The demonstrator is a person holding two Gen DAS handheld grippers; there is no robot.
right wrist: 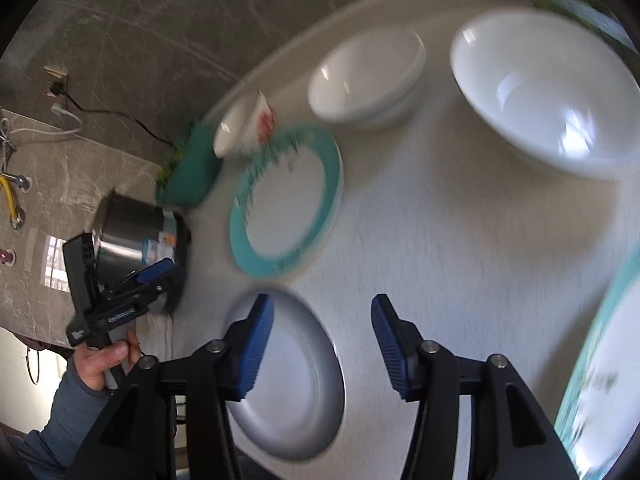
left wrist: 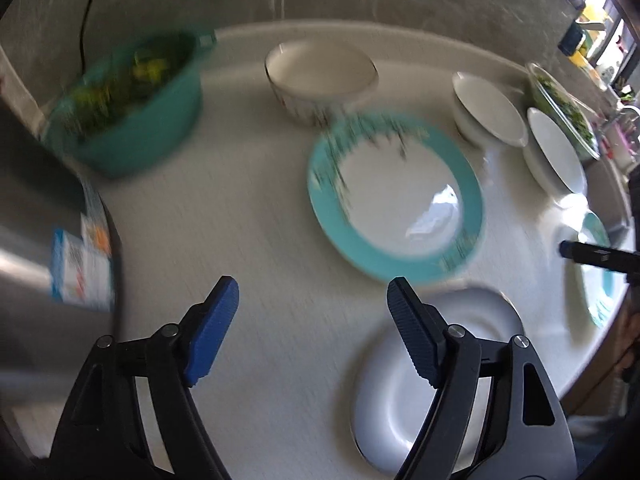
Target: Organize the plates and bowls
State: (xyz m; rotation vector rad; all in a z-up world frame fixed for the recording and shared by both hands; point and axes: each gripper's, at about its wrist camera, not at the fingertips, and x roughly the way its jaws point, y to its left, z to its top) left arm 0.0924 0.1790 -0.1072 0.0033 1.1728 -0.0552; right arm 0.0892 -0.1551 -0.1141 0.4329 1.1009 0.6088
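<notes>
Pale counter (left wrist: 248, 216) is crowded, both the left gripper (left wrist: 312, 332) and right gripper (right wrist: 322, 346) gape empty, so a rushed grab could skid the plain white round plate (left wrist: 420, 392) off the near edge.

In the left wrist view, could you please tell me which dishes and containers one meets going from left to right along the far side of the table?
Teal tub of greens → patterned bowl → first white bowl → second white bowl, with the glass dish of greens just behind it.
</notes>
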